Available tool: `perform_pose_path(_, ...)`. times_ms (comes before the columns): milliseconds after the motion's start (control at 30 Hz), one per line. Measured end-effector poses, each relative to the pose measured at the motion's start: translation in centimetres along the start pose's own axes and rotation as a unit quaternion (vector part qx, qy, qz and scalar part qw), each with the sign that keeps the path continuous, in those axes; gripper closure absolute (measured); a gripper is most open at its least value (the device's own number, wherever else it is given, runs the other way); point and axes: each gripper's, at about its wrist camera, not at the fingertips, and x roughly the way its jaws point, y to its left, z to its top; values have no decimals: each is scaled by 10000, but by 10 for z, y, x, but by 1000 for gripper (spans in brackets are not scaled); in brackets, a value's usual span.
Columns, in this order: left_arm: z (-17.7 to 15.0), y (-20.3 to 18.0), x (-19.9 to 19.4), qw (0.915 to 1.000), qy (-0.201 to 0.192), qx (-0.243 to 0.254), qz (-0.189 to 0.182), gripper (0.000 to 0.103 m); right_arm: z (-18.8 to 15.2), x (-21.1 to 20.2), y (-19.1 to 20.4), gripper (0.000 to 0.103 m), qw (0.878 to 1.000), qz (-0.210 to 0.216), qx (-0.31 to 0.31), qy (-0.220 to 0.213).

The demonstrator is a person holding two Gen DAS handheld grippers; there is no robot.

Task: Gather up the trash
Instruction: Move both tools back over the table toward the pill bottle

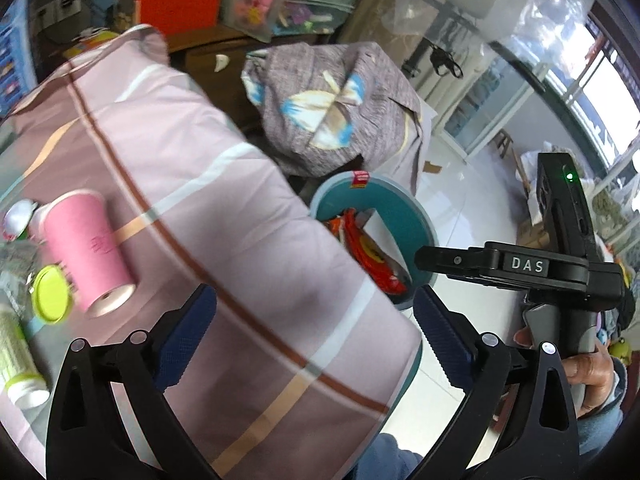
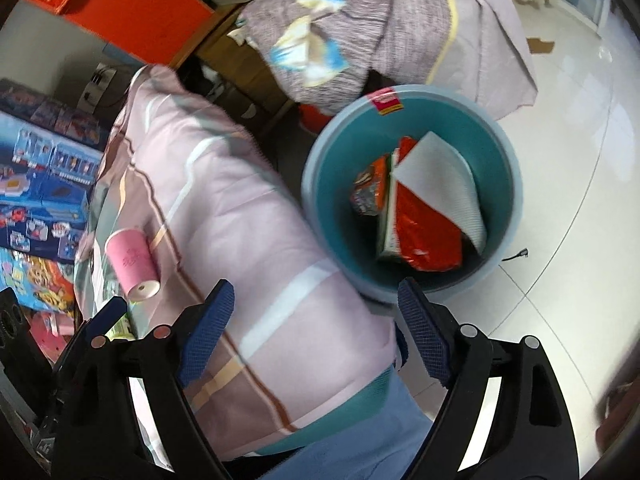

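A pink paper cup (image 1: pixel 88 256) (image 2: pixel 132 268) lies on its side on the pink striped bedding (image 1: pixel 224 208) (image 2: pixel 224 216). Beside it are a yellow-green lid (image 1: pixel 52 300) and a white and green bottle (image 1: pixel 20 360). A teal bin (image 1: pixel 384 208) (image 2: pixel 344 160) stands on the floor against the bed's edge, holding red wrappers (image 2: pixel 420 232) and a white sheet (image 2: pixel 440 184). My left gripper (image 1: pixel 316 332) is open and empty above the bedding, right of the cup. My right gripper (image 2: pixel 316 328) is open and empty over the bed's edge, close to the bin's near rim.
A grey patterned bundle of cloth (image 1: pixel 332 108) (image 2: pixel 320 40) lies behind the bin. An orange box (image 2: pixel 132 12) and blue toy boxes (image 2: pixel 44 168) stand beyond the bed. White tiled floor (image 2: pixel 560 160) spreads right of the bin. A hand (image 1: pixel 592 372) holds the right tool's handle.
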Motion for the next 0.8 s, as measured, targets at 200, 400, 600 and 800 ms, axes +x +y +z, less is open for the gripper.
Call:
perform_pose_path(200,-19,39,-24,9991,-85,-377,178,4,-9,9,44,20,9993,-7,-345,142)
perform_pose_path(400,-40,85,-49,9957,-187,-802,433,4,-21,27,91,20,9962,46,-779,379)
perform_pose_path(600,-57,118,-73,9912,-376,-1088,659,4,-35,40,141,20,9906,43,-1240,573)
perform_pose_path(800,-78,162,-92,9836,-464,-1383,1062,4,-51,50,176,20,9838,7,-1636,727)
